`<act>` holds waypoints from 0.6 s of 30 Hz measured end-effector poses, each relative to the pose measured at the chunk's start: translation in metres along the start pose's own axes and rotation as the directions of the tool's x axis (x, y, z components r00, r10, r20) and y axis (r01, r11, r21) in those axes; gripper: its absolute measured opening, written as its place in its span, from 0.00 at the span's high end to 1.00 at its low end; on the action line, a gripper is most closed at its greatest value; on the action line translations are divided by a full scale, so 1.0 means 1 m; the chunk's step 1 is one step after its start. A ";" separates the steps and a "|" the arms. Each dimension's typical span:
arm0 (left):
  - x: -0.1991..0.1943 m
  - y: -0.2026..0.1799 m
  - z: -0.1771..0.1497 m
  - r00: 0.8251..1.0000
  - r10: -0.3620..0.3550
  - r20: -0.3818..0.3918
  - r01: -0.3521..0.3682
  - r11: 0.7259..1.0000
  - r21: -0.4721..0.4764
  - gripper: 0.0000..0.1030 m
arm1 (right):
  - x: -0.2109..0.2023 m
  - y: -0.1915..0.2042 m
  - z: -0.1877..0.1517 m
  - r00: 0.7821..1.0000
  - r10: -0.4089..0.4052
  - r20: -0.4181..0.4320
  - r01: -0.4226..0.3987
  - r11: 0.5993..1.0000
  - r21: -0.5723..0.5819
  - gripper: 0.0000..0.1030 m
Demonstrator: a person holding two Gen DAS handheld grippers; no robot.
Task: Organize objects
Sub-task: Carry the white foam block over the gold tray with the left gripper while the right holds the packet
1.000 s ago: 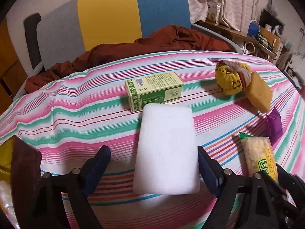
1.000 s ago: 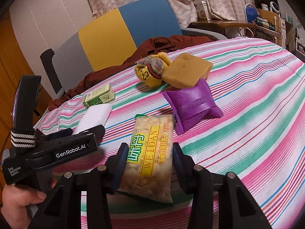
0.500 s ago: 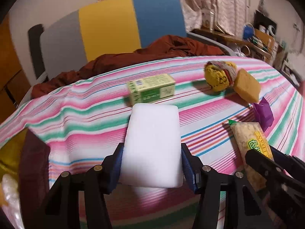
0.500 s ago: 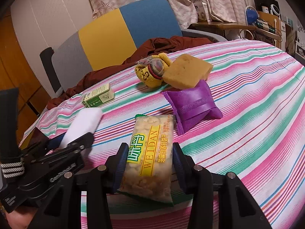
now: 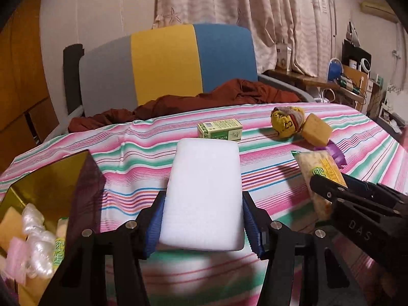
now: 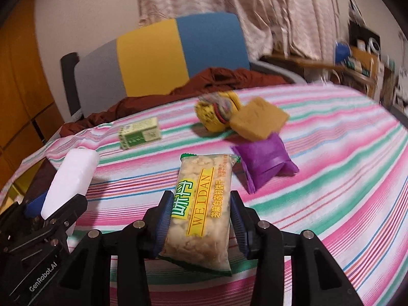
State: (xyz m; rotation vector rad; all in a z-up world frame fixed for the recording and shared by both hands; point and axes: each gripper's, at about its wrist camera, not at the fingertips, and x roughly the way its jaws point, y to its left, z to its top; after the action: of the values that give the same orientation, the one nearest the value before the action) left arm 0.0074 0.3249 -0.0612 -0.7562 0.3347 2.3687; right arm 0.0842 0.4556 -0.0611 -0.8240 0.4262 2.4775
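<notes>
Left wrist view shows the left gripper point(image 5: 202, 225) clamped on a white sponge point(image 5: 204, 191) lifted above the striped cloth point(image 5: 142, 158), probably for the box point(image 5: 48, 186), while the right gripper point(image 6: 200, 220) squeezes a snack packet point(image 6: 199, 204).

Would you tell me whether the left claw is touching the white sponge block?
Touching: the left wrist view shows the left claw with both blue pads pressed against the sides of the white sponge block.

Black left tool point(image 5: 202, 225), blue ribbed pads point(image 5: 155, 223), silver screws.
</notes>
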 end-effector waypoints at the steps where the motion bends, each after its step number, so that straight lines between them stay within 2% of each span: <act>1: -0.003 0.001 -0.001 1.000 -0.002 0.006 0.002 1.000 -0.006 0.45 | -0.002 0.003 0.000 1.000 0.000 0.006 0.000 1.000 -0.012 0.57; 6: -0.023 0.011 -0.007 0.999 0.000 0.038 0.001 0.999 -0.034 0.45 | -0.003 0.008 -0.001 1.000 -0.006 0.010 0.006 0.999 -0.041 0.58; 12: -0.061 0.029 -0.011 0.996 -0.047 0.071 0.056 0.990 -0.127 0.45 | -0.003 0.012 -0.002 1.000 -0.028 0.009 0.028 0.998 -0.062 0.58; 18: -0.088 0.061 -0.014 0.996 -0.044 0.082 0.060 0.978 -0.200 0.45 | -0.008 0.023 -0.004 0.999 -0.034 0.036 0.038 0.993 -0.115 0.58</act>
State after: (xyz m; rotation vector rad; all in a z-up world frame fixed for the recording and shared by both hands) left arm 0.0317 0.2296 -0.0176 -0.7537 0.0402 2.3989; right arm 0.0796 0.4320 -0.0557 -0.8263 0.2556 2.4979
